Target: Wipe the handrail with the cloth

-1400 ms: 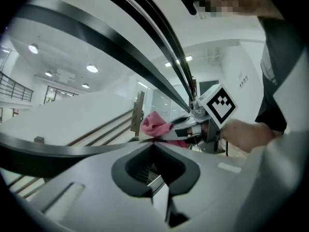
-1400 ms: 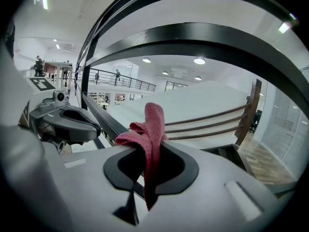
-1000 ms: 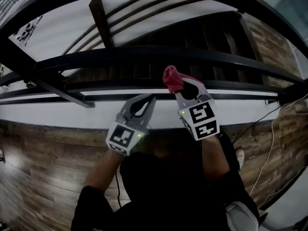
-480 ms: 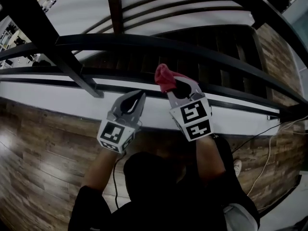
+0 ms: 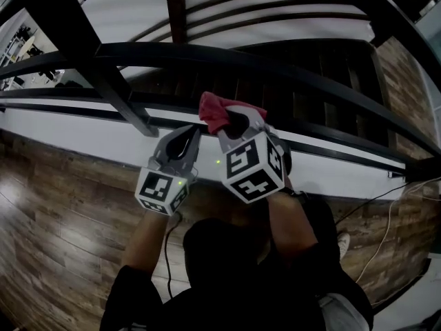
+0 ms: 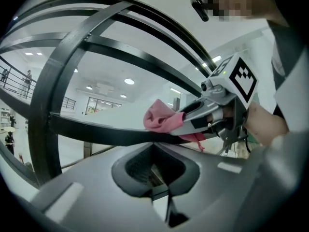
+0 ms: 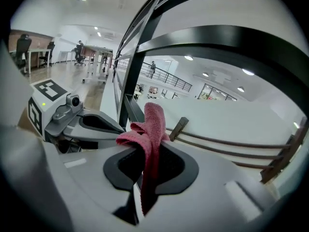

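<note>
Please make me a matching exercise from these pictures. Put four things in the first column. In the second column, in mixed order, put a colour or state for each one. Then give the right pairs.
Column one:
1. cloth
2. left tool
3. handrail
4. floor

Column two:
A. black, curved bar
B. brown wooden planks
C. red, clamped in the right tool
D. shut, with nothing in it

Right pairs: 1-C, 2-D, 3-A, 4-B.
</note>
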The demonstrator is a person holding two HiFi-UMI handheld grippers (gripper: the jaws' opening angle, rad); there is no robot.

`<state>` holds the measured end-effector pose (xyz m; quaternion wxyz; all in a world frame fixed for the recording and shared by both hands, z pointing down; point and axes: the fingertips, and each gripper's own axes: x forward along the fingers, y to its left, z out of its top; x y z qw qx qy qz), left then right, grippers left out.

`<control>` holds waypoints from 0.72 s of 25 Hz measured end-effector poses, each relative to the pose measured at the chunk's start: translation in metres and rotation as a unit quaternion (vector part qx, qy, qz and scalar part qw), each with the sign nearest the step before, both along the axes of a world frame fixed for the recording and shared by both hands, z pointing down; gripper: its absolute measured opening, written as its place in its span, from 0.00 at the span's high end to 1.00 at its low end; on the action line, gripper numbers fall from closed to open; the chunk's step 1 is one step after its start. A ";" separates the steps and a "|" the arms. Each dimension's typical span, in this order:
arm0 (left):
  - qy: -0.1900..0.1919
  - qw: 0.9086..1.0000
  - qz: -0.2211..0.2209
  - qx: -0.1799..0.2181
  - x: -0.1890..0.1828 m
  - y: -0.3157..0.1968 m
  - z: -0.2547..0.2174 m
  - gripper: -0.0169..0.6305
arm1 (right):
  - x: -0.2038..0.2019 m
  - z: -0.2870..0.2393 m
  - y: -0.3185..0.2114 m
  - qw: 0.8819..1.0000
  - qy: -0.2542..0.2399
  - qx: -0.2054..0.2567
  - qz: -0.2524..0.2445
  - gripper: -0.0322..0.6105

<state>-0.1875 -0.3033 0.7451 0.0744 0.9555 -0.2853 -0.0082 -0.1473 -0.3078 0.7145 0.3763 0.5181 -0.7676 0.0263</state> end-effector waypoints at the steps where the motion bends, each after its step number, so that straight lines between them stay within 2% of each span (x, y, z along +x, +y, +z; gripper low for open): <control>1: -0.001 1.000 -0.006 -0.003 -0.006 -0.003 0.002 0.97 | -0.006 0.001 -0.004 1.000 0.006 0.000 -0.003 0.87; 6: -0.003 0.999 -0.038 -0.005 -0.031 -0.013 0.003 0.97 | -0.025 -0.002 -0.013 1.000 0.006 -0.004 -0.023 0.87; 12: -0.025 0.996 -0.083 0.027 -0.058 -0.031 -0.002 0.97 | -0.046 -0.002 -0.024 0.998 0.022 -0.005 -0.056 0.87; 18: -0.017 0.993 -0.115 0.027 -0.082 -0.040 -0.003 0.97 | -0.068 -0.001 -0.035 0.995 0.049 -0.015 -0.081 0.87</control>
